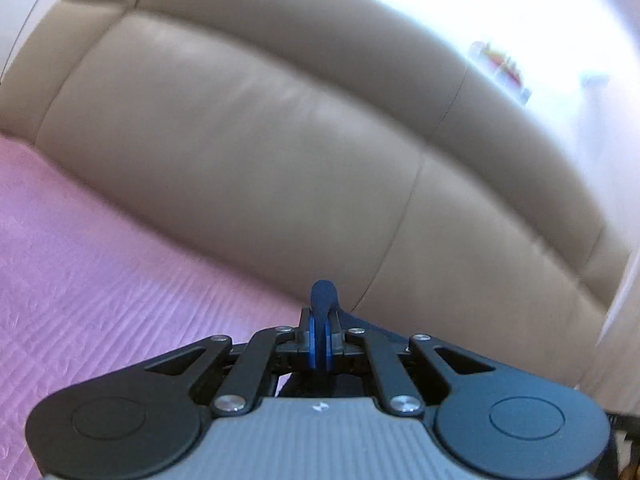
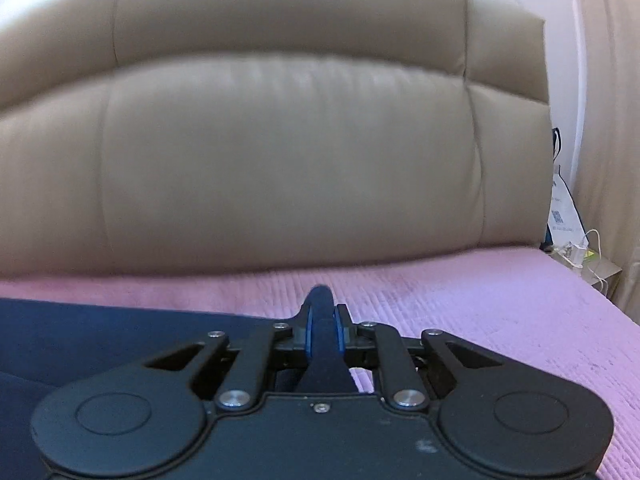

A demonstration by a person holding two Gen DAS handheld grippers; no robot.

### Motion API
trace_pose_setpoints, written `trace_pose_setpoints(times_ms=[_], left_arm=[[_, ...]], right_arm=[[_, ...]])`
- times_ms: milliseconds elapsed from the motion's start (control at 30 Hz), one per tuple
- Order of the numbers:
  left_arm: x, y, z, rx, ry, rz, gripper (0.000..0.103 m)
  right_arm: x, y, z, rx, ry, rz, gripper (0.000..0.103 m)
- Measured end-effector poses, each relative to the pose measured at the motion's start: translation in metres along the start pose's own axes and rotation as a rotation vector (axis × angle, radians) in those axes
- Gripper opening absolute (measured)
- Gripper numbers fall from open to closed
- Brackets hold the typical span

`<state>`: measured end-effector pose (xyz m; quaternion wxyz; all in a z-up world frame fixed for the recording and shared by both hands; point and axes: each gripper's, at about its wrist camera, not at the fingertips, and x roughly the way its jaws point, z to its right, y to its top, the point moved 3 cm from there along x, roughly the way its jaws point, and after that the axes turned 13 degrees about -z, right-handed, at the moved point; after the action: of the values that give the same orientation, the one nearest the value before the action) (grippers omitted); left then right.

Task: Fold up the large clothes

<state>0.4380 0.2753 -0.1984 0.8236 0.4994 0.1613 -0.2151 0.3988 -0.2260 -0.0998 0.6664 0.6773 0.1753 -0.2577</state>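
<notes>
A dark navy garment lies spread on a pink quilted bed cover, reaching left from my right gripper. My right gripper is shut on a fold of this navy fabric, which pokes out between the blue pads. My left gripper is also shut on a pinch of the navy garment, held over the pink cover. Most of the garment is hidden below the left gripper.
A tall beige padded leather headboard stands right behind the bed and also fills the left wrist view. At the bed's right end a white bag, cables and small items sit by the wall. A bright window area is upper right.
</notes>
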Motion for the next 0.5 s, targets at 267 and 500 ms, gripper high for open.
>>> trace_pose_setpoints(times_ms=[267,500], left_arm=[[0.067,-0.038,-0.034,-0.024,0.103,-0.182,0.009],[0.052,-0.033,-0.037,-0.024,0.093,-0.176,0.015]], right_arm=[[0.091,-0.055,-0.031,-0.106,-0.156,-0.19,0.02],[0.01,-0.034,-0.03,-0.121,-0.052,-0.139,0.026]])
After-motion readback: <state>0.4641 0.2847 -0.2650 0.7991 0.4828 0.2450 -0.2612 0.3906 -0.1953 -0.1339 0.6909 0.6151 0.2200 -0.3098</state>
